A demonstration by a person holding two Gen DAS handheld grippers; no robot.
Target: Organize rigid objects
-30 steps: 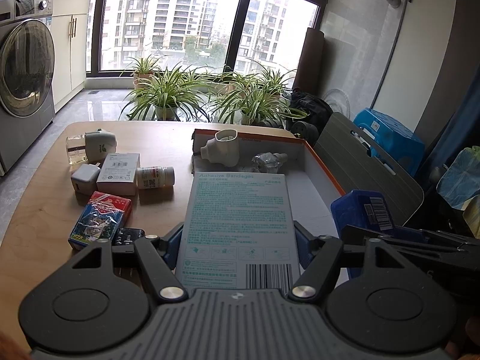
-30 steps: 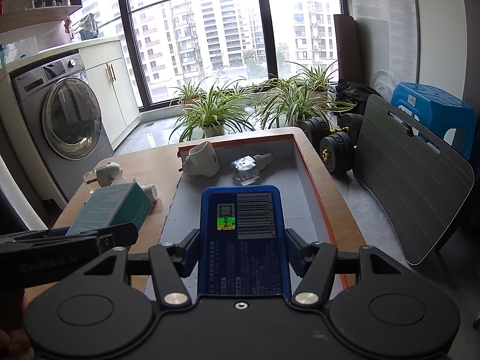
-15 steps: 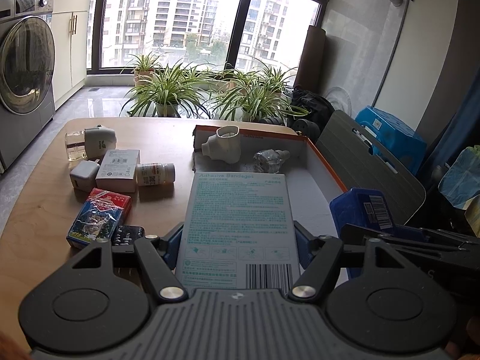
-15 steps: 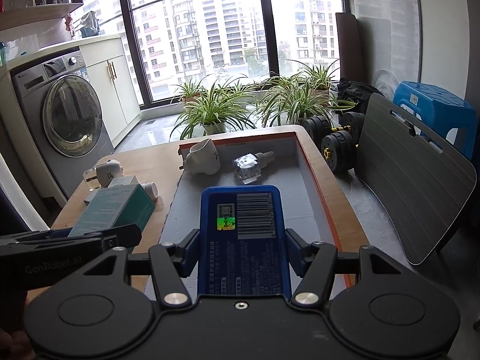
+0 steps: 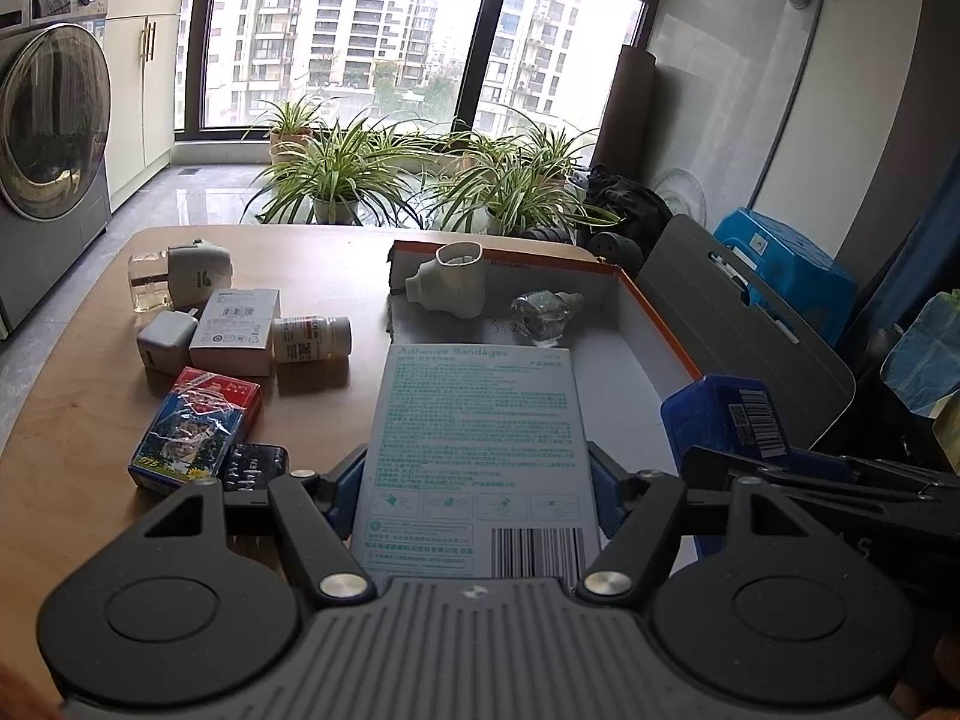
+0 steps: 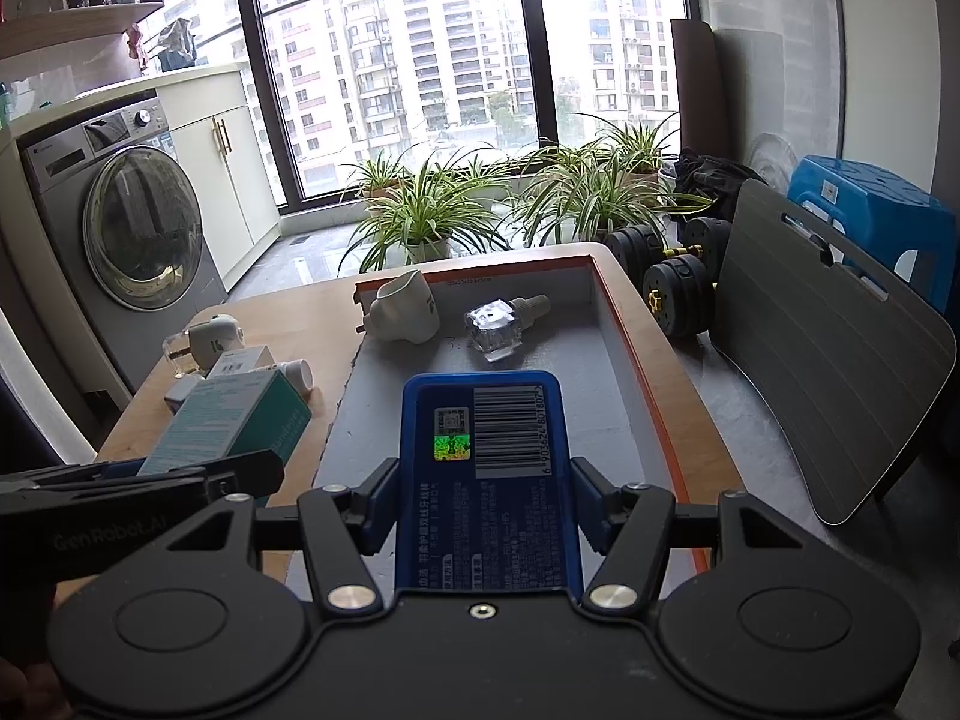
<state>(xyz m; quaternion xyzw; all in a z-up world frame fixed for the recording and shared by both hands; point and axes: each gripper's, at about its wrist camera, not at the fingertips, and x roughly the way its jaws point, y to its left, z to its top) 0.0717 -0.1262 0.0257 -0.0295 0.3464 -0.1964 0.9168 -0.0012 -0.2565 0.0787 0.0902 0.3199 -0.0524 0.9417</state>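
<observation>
While both grippers hang over the wooden table point(image 5: 90, 360), each has a box pinched between its fingers. Left gripper point(image 5: 477, 483) is clamped on the adhesive bandage box point(image 5: 477, 456), which lies flat w/ its printed back & barcode facing up; blue finger pads point(image 5: 345, 495) press its long sides. Right gripper point(image 6: 485, 489) is clamped on the blue box point(image 6: 486, 468), barcode side up, pads squeezing both edges.

Ahead of the left fingers, past the bandage box's far end, sits the orange-edged tray point(image 5: 657, 324) w/ grey floor. Inside, at its far end: a white plastic holder point(image 5: 447, 291) tipped on its side & a clear glass bottle point(image 5: 543, 315) lying just right of it, apart. In the right wrist view the same holder point(image 6: 402, 315) & bottle point(image 6: 495, 324) lie straight ahead of the fingers, beyond the blue box; that box is over the tray's near part, though touching or not I can't tell.

Left of the left fingers, on bare table: a playing card pack point(image 5: 195, 426) close by, w/ a small black item point(image 5: 252, 465) beside it near the fingertip. Farther ahead-left: white pill bottle point(image 5: 312, 339) on its side, white carton point(image 5: 237, 330) touching it, a white charger cube point(image 5: 165, 342), & a plug-in diffuser point(image 5: 180, 279) at the back.

The blue box point(image 5: 729, 414) shows right of the left fingers; the bandage box point(image 6: 234, 423) shows left of the right ones.
</observation>
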